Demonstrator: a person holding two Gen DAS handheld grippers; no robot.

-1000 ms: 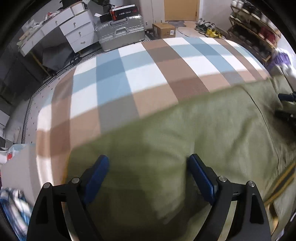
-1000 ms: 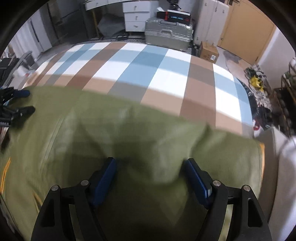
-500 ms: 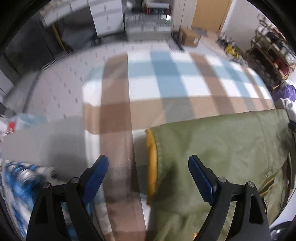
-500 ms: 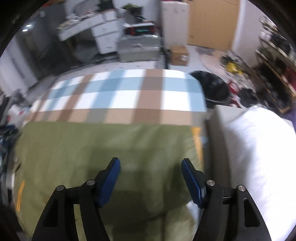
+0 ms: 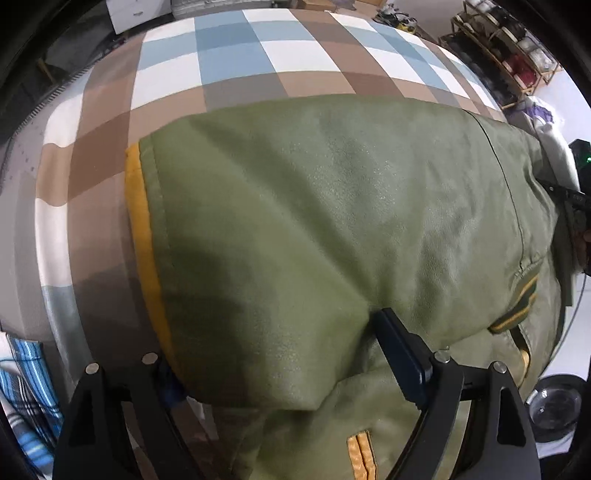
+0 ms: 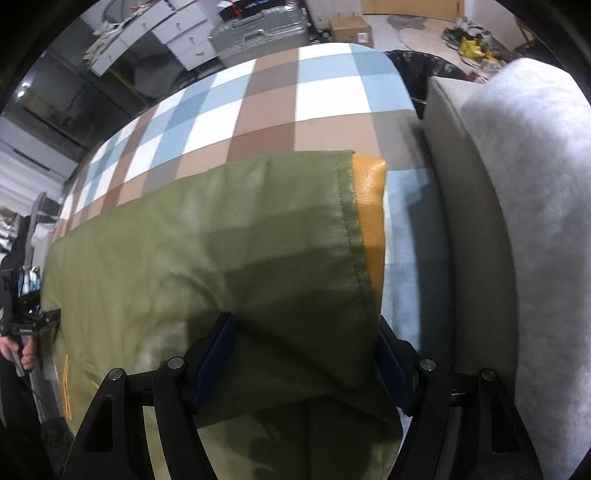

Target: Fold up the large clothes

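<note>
An olive-green jacket (image 5: 314, 221) with a yellow band (image 5: 144, 236) along its end lies across a plaid blanket (image 5: 236, 55) on the bed. My left gripper (image 5: 284, 369) points down over the jacket's near left corner, jaws wide. The cloth bulges between them and covers the left pad. In the right wrist view the jacket (image 6: 221, 240) ends in a yellow band (image 6: 369, 206). My right gripper (image 6: 304, 362) straddles that near right corner. Its jaws are opening with a thick fold of cloth between them.
A beige cushion (image 6: 469, 221) and a white pillow (image 6: 535, 221) lie right of the jacket. A person's hand (image 6: 26, 356) shows at the left edge. Beyond the bed stand a silver suitcase (image 6: 258, 26), white drawers (image 6: 177, 29) and a shoe rack (image 5: 498, 48). Striped cloth (image 5: 22, 406) lies lower left.
The left gripper has come back from the bare blanket onto the jacket's left end. The right gripper moved right to the jacket's yellow-edged end and rolled; its jaws narrowed, then widened.
</note>
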